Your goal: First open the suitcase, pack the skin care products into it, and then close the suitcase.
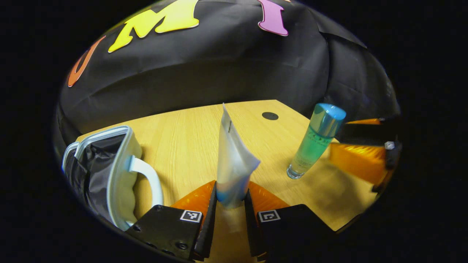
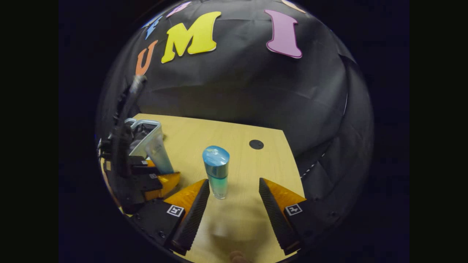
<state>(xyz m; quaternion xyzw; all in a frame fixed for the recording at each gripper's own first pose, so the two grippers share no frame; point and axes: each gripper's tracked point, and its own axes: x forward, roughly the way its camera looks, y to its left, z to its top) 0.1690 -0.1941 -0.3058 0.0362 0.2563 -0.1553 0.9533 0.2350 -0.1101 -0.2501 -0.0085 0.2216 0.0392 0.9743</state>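
1. Between my left gripper's [image 1: 230,199] fingers stands a white tube [image 1: 232,160], pinched near its lower end and held upright above the table [image 1: 182,135], presumably so it clears the rim of the open suitcase [image 1: 109,171], which lies just to the left.
2. On my right, the gripper [image 2: 234,195] is spread wide and points at the green bottle [image 2: 216,171], which stands upright on the wood beside the left finger, not yet grasped.
3. I judge the tube goes in first, then the bottle.
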